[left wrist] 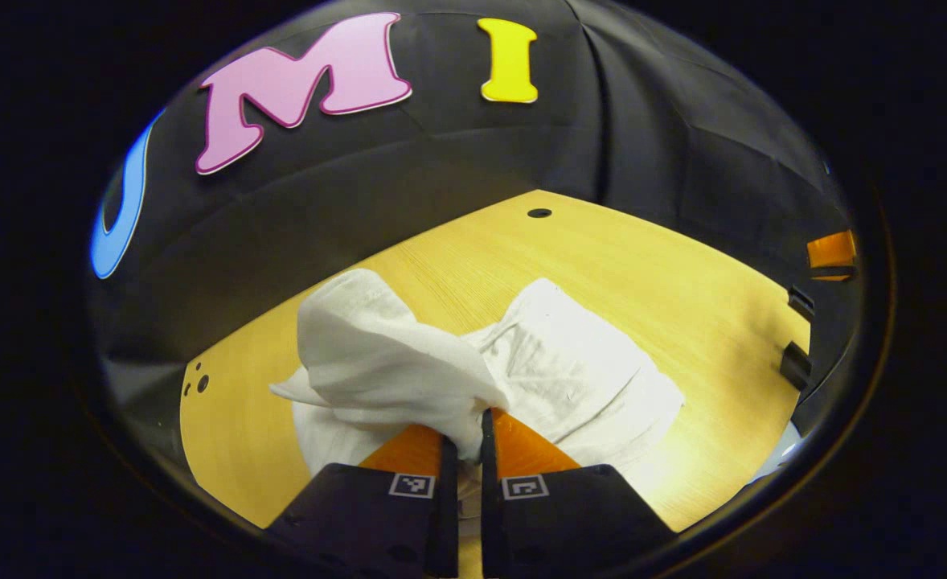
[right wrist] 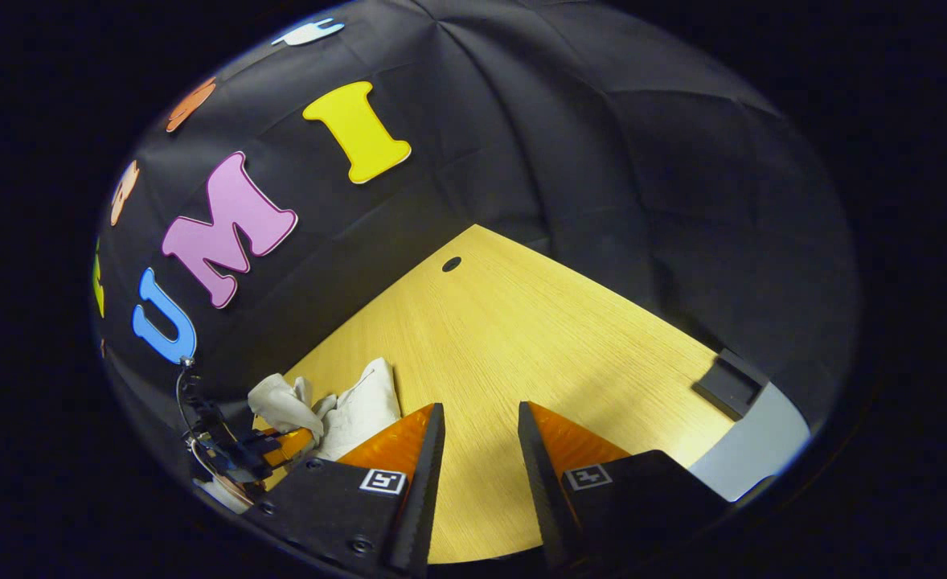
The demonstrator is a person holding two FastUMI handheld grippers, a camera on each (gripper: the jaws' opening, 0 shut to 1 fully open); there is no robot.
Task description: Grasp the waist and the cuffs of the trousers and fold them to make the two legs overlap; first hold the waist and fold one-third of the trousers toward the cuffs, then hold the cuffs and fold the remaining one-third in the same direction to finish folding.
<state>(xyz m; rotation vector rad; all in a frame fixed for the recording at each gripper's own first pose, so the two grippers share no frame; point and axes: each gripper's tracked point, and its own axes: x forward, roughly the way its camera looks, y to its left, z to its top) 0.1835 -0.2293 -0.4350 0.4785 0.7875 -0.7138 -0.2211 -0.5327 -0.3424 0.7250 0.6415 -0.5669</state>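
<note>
Wooden table (left wrist: 682, 322) takes up the lower part of both views, black cloth wall behind it. Small dark hole (left wrist: 539, 213) near the table's far edge; a cluster of small holes (left wrist: 198, 381) at its left edge in the left gripper view.

White trousers (left wrist: 570, 378) lie crumpled mid-table in the left gripper view, part flat on the wood, part lifted in a bunched fold on the left side. Cannot tell waist from cuffs.

Left gripper (left wrist: 464, 438): jaws nearly closed, narrow gap, a wad of the white fabric pinched between the fingers and rising up out of them.

Right gripper (right wrist: 480, 450): jaws apart, bare table between the fingers, holding nothing, well to the right of the trousers. In the right gripper view the trousers (right wrist: 353, 410) sit at the near left, with the left gripper (right wrist: 280, 444) touching the cloth at the left edge.

Dark bracket (right wrist: 729, 382) on the table's right edge.
</note>
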